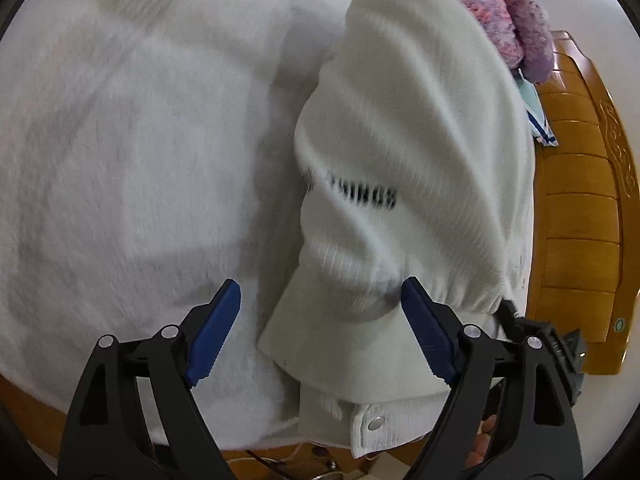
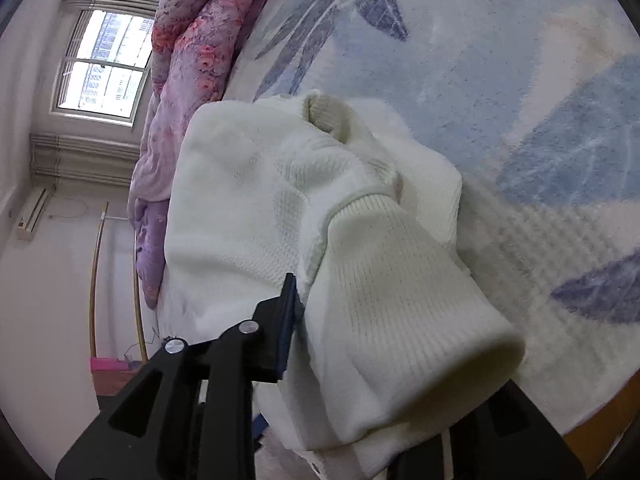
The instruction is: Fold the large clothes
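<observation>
One garment, a cream knit sweater (image 2: 256, 208), is lying partly bunched on the bed (image 2: 540, 80), so the fold looks roughly mid-way by my read: one side with black lettering (image 1: 360, 196) is already lying doubled over the body, but the ribbed cuff (image 2: 400, 288) and hem are not yet squared and nothing is looking flat or finished. The left gripper (image 1: 320, 332) is hovering with its blue pads wide apart over the folded flap, gripping nothing. The right gripper (image 2: 296, 328) is sitting clamped on the sweater near the cuff as far as I can judge; only one finger is showing, the other is hiding under the knit. A fluffy white blanket (image 1: 120, 140) is filling the space left of the fold, giving soft open room that way. The wooden bed frame (image 1: 580, 220) is bordering the sweater's right edge closely, and a pink floral quilt (image 2: 192, 60) is piling up along the far side, so room is tighter there. A snap button (image 1: 375, 423) is showing at the near edge
</observation>
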Available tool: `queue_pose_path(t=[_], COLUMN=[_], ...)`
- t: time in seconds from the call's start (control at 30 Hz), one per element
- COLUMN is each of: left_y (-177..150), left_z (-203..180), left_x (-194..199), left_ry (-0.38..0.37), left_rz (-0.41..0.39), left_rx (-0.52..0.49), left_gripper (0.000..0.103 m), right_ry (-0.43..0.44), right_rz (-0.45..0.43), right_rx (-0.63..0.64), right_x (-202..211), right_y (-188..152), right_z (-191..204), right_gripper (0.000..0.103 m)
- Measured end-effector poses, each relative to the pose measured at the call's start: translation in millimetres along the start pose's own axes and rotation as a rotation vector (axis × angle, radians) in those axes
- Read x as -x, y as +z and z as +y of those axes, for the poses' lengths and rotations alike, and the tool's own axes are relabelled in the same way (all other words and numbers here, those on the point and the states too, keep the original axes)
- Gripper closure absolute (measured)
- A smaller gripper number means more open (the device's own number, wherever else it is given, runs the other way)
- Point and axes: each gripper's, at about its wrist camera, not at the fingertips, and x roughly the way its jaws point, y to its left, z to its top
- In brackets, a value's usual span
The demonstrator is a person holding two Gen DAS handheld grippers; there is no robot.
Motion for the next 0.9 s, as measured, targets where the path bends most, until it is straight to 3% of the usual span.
queue_pose_path(t=[0.17,0.4,0.47,0.53,0.6,0.63,0.67,0.7,0.73,0.8,0.9], left_y=[-18,-13,-14,-14,-12,-10,-7,-4,-4,-2,1], left_z=[-10,-9,-7,-17,-29,-29,-28,-25,-23,-22,-26], left_x=[-22,-32,-34,-34,-31,-27,-24,-15,-6,11,26], left_ry=[-0.026,-0.057,-0.102,-0.101,-0.05,-0.056,-0.069,-0.089,-0.101,-0.147,-0.203], left_rz=[0.023,0.062,0.082,0.081,0.083,0.09,0.093,0.09,0.082,0.063,0.059], left_rx=[-0.015,0.02,0.05,0.009,-0.04,-0.025,-0.006,0.013,0.018,0.033,0.042], left_gripper=[0.013,0.013,0.027,0.072,0.077,0.078,0.078,0.078,0.079,0.079,0.079], right_ry=[-0.029,0.065,0.072,0.033,0.074,0.074,0.065,0.057,0.048,0.02,0.107], right_rz=[0.007,0.039,0.034,0.068,0.075,0.041,-0.016,-0.048,-0.055,-0.007,0.082], right_rx=[0.143,0.096,0.117,0.078,-0.04,-0.073,-0.106,-0.129,-0.144,-0.164,-0.287], right_x=[1,2,1,-7,-8,0,14,23,28,28,12], right_y=[8,22,25,26,25,24,25,26,27,31,23], right_z=[24,21,24,14,-7,-15,-26,-34,-40,-53,-76], right_gripper=[0.074,0.069,0.062,0.061,0.059,0.054,0.038,0.032,0.031,0.031,0.025])
